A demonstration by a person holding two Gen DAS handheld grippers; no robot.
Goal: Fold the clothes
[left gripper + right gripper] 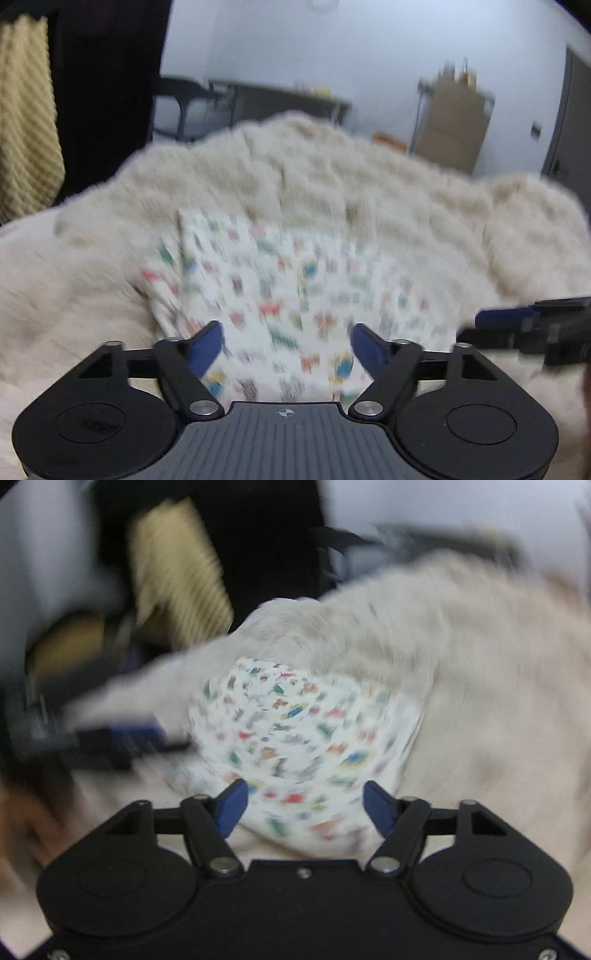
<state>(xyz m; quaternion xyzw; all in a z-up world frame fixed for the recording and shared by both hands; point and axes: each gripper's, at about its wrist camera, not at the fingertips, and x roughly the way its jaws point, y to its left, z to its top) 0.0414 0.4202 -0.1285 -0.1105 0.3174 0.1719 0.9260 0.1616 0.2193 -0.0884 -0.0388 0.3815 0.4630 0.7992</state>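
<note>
A white garment with small coloured prints [280, 295] lies folded flat on a cream fluffy blanket [332, 173]. My left gripper [286, 347] hangs just above its near edge, blue pads wide apart, nothing pinched between them. The right gripper [517, 325] pokes in from the right of the left wrist view, beside the garment's right edge. In the right wrist view the same garment [295, 734] is smeared by motion blur; my right gripper [304, 808] stands open over its near side. The left gripper [110, 738] shows there as a dark blur at the left.
The fluffy blanket [461, 664] covers the whole work surface. A ribbed yellow cloth [26, 122] hangs at the left against something black. Behind are dark tables [258, 99], a cardboard box [454, 125] and a grey door [569, 118]. A hand [33, 823] shows at the left edge.
</note>
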